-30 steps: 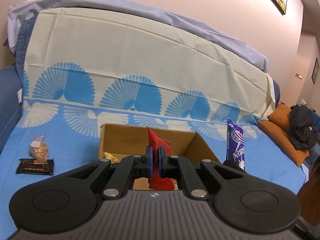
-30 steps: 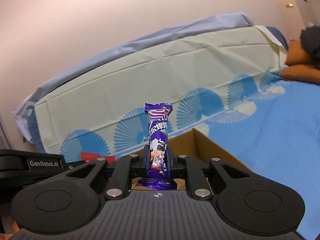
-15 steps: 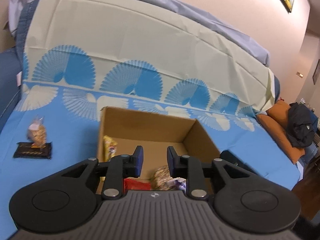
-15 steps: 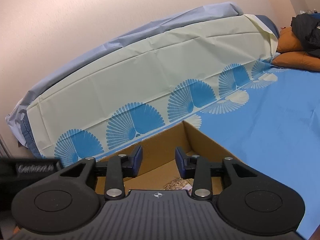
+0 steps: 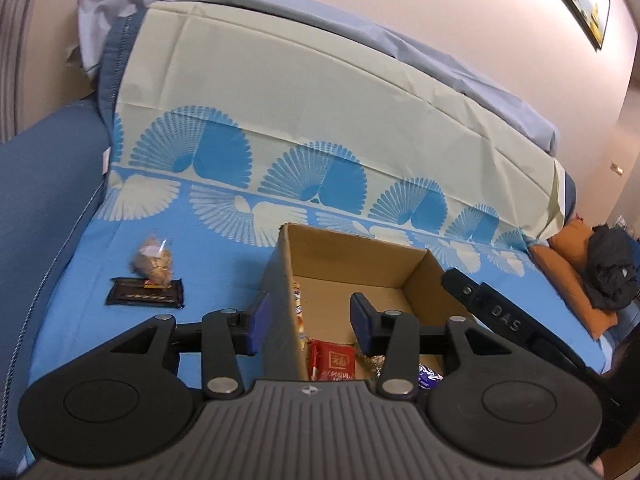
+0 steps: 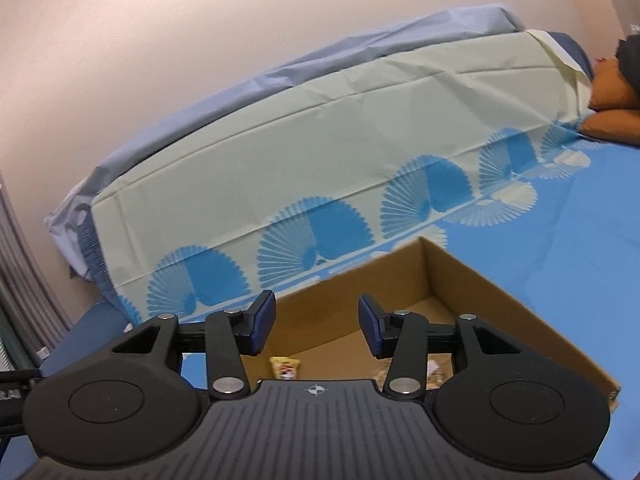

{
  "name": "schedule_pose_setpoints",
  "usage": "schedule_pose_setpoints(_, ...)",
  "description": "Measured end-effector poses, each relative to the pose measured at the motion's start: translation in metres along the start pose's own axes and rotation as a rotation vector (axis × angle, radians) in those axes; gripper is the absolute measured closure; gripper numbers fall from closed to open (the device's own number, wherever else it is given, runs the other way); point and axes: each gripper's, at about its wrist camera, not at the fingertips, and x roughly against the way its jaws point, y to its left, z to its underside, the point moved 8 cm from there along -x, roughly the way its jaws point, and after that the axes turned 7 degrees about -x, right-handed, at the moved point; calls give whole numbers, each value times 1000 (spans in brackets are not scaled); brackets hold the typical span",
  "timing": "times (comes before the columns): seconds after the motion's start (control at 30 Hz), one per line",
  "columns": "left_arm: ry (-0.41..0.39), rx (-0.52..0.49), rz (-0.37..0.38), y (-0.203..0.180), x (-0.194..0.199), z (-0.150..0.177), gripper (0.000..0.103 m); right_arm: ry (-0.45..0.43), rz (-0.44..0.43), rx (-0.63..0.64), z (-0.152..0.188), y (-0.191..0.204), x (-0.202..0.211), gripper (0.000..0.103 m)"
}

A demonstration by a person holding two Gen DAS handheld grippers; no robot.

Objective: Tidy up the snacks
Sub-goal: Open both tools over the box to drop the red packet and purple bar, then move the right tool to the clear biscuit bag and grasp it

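- Left gripper: jaws spread, empty, straddling left wall of cardboard box
- Right gripper: jaws spread, empty, above box
- Box holds red packet, purple wrapper, yellow snack
- Dark bar and clear bag lie on blue sheet, left of box

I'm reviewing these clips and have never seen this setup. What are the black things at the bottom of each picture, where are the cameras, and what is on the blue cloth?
There is no robot. A person holds a two-finger gripper in each hand, and a fisheye camera on each looks forward along its fingers. One picture is from the left gripper, the other from the right gripper. Both are open and hold nothing. On the blue cloth stands an open cardboard box with snacks inside, among them a red packet and a yellow packet. Outside the box, to its left, lie a dark bar and a clear bag of brown snacks just behind it.
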Motion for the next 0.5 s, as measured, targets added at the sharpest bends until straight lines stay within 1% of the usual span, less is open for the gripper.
schedule_pose_setpoints(0.07,-1,-2,-12,8,10,3,55,2,-20,20,2,12,1,49)
schedule_pose_setpoints(0.13,0,-3,-12,15,17,6,54,3,-35,30,5,21,2,49)
schedule_pose_setpoints(0.2,-6,0,-6,23,23,13,54,-26,-43,32,4,28,7,49)
schedule_pose_setpoints(0.3,-24,-19,-8,33,25,24,54,-88,-40,77,2,38,16,49)
schedule_pose_setpoints(0.33,-36,-20,-10,36,24,28,54,-106,-31,89,2,41,18,49)
schedule_pose_setpoints(0.4,-71,-10,3,43,21,33,55,-111,-15,101,4,42,18,49)
schedule_pose_setpoints(0.47,-126,8,16,47,17,37,55,-84,8,107,8,40,15,49)
schedule_pose_setpoints(0.5,-145,14,18,49,13,38,55,-64,5,102,10,39,12,49)
